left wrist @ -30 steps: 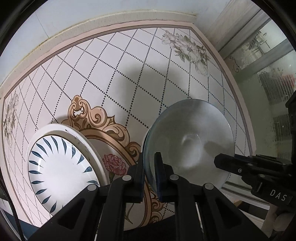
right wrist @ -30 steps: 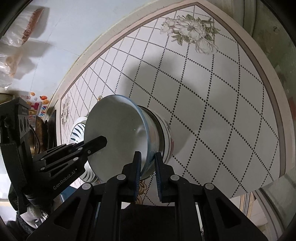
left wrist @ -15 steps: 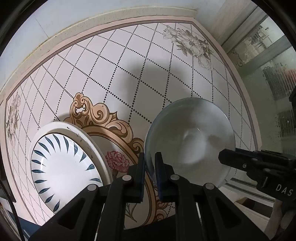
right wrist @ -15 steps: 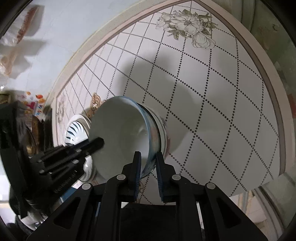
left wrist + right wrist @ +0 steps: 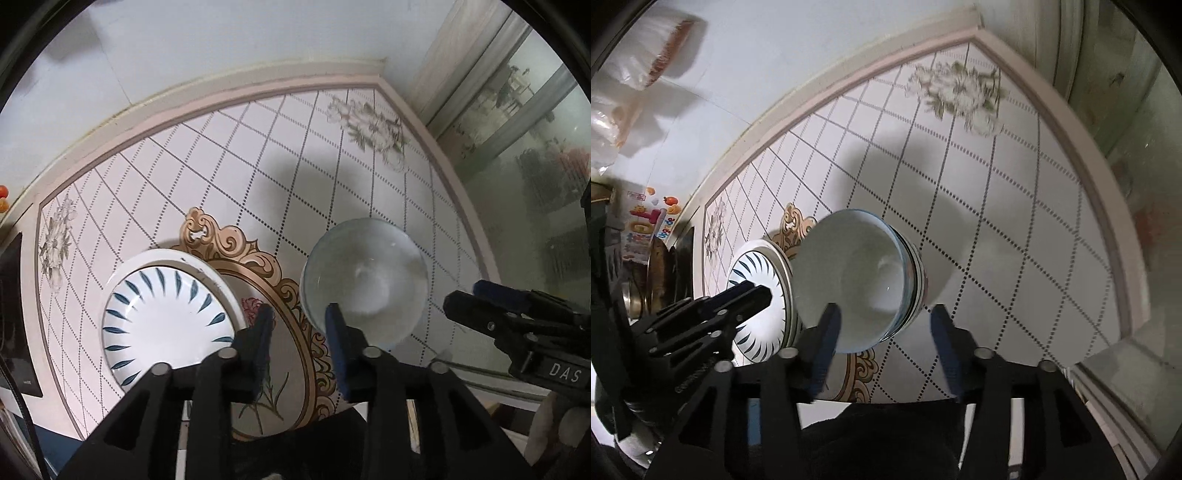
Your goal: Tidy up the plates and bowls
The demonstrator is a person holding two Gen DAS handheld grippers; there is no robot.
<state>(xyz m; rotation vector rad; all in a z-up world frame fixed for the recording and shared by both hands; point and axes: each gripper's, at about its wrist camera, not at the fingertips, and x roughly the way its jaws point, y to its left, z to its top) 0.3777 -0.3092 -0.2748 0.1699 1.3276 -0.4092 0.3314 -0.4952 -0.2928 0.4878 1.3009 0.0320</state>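
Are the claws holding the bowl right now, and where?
No. Both the left claw and right claw are open, and the glass bowl sits on the table by itself.

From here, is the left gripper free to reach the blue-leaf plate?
Probably yes: the left gripper is open and empty, and the blue-leaf plate lies uncovered just left of it, apart from the glass bowl.

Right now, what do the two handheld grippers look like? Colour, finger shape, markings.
Both are matte black plastic. The left gripper and right gripper each have two angular fingers with silver pivot bolts and blue inner pads. Seen from the left wrist view, the right unit's body carries white "DAS" lettering. The left unit's side has embossed text, too blurred to read.
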